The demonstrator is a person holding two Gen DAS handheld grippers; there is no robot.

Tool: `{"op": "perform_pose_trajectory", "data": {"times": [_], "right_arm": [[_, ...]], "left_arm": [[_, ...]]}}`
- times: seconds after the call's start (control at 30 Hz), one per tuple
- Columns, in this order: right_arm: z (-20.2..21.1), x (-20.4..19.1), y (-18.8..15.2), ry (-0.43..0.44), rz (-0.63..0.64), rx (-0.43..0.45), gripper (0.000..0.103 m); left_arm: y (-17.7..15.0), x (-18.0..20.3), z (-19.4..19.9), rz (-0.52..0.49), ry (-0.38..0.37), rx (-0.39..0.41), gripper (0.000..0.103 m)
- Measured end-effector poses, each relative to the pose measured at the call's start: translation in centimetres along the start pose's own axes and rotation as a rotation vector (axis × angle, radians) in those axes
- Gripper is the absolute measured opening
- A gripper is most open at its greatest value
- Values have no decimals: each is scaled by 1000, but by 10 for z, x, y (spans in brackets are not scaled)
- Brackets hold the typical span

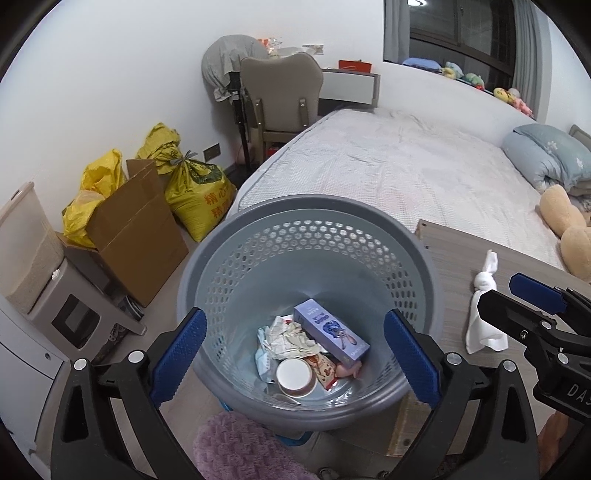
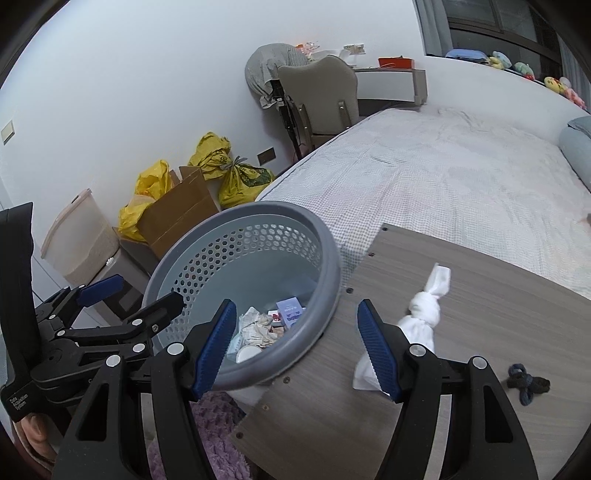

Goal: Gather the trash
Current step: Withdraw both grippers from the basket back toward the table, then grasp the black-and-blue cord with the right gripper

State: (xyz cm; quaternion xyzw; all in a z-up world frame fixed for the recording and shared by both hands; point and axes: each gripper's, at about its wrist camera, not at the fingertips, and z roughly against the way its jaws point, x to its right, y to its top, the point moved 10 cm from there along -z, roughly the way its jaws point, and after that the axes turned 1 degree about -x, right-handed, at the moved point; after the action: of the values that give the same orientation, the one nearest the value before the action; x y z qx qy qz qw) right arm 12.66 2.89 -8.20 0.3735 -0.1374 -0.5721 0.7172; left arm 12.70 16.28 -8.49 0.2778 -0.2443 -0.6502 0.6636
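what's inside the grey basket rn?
Grey basket holds a purple carton, crumpled paper, a white-lidded cup and a snack wrapper. Anything beneath them is hidden.

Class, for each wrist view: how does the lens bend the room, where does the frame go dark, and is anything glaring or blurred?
Left wrist view: fisheye curves the bed edge and wall, corners are black, the dark window reflects one lamp, and the basket is sharp. Right wrist view: same bowed lines and black corners, even indoor light, no strong glare, and the knotted white cloth is crisp.

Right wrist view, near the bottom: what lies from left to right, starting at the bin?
Grey perforated plastic wastebasket → white knotted cloth on the wood-grain board → small dark hair tie.
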Motion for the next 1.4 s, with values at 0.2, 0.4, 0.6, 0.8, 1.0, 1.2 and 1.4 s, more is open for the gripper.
{"op": "perform_pose_trajectory", "data": {"times": [0.2,0.4,0.6,0.8,1.0,1.2,1.4], "right_arm": [[23,29,-9,-32,-51,26,69],[47,69,-25,-84,-113,46,70],[70,118,-47,-157,-185,55,71],[86,164,-75,-221,-267,45,71],[85,197,-94,-269,-321,15,71],[70,209,-98,-261,-324,-25,71],[49,204,-92,-247,-292,-64,71]], "left_arm": [[-2,29,6,-30,-39,7,96],[-5,65,12,-66,-82,9,97],[-3,98,15,-98,-113,25,97],[-7,126,14,-126,-129,21,97],[-10,145,10,-164,-120,14,97],[-8,153,3,-175,-105,0,97],[-8,159,-3,-186,-95,-10,97]]}}
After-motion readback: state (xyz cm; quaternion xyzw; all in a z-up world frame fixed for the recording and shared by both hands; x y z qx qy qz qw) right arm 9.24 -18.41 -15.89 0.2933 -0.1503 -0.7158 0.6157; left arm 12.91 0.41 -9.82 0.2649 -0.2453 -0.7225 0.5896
